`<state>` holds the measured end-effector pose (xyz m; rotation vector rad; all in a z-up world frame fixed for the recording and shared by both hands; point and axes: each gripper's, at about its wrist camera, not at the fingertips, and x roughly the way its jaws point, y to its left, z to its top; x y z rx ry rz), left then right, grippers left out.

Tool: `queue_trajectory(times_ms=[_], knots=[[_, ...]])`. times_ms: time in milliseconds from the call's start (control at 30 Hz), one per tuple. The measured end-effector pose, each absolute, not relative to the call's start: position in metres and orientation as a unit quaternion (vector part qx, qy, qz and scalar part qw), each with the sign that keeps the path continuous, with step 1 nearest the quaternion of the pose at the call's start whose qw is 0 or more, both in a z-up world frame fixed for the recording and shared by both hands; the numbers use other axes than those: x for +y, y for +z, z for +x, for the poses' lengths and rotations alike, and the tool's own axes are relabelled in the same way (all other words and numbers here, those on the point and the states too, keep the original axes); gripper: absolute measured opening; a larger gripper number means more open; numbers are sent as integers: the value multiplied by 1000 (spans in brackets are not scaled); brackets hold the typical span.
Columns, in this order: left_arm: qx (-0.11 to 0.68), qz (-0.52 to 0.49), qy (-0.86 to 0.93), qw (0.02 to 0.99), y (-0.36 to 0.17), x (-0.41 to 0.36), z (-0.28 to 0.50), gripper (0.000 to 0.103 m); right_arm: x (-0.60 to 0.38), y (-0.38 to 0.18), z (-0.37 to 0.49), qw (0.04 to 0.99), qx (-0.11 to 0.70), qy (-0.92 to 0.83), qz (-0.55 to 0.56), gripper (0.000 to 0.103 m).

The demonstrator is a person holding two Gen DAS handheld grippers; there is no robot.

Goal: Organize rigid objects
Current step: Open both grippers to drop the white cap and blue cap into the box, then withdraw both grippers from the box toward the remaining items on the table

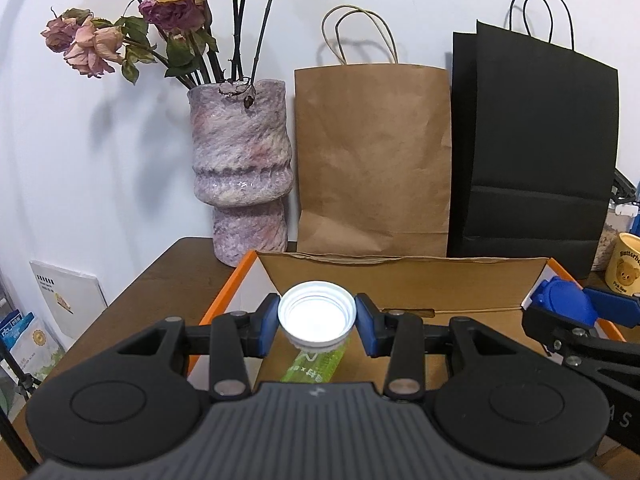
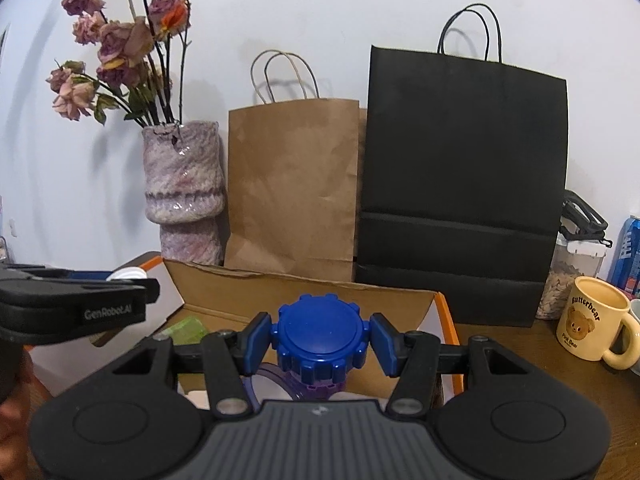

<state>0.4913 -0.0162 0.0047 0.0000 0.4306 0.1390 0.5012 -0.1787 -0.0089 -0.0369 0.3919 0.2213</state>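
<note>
My left gripper is shut on the white cap of a bottle with a green label, which hangs below the pads over an open cardboard box with orange edges. My right gripper is shut on the blue ridged cap of a clear purple-tinted bottle, also above the box. In the left wrist view the right gripper shows at the right edge with its blue cap. The left gripper's finger and the white cap show at the right wrist view's left.
Behind the box stand a pink marbled vase of dried roses, a brown paper bag and a black paper bag against the wall. A yellow bear mug, a snack jar and a blue can sit at right.
</note>
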Motion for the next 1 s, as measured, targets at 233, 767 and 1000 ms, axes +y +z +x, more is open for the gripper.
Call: queue_trajectory(times_ms=[233,767,1000], knots=[[203,8,87,975,5,-13,492,94,-183,-13,502,976,198,90,-14,94],[203,-1,102,974,7,-8,494,103,-189,-12,502,978,197,74,-6,103],[198,2,101,975,8,-9,492,103,-189,-11,503,977,199,75,-7,103]])
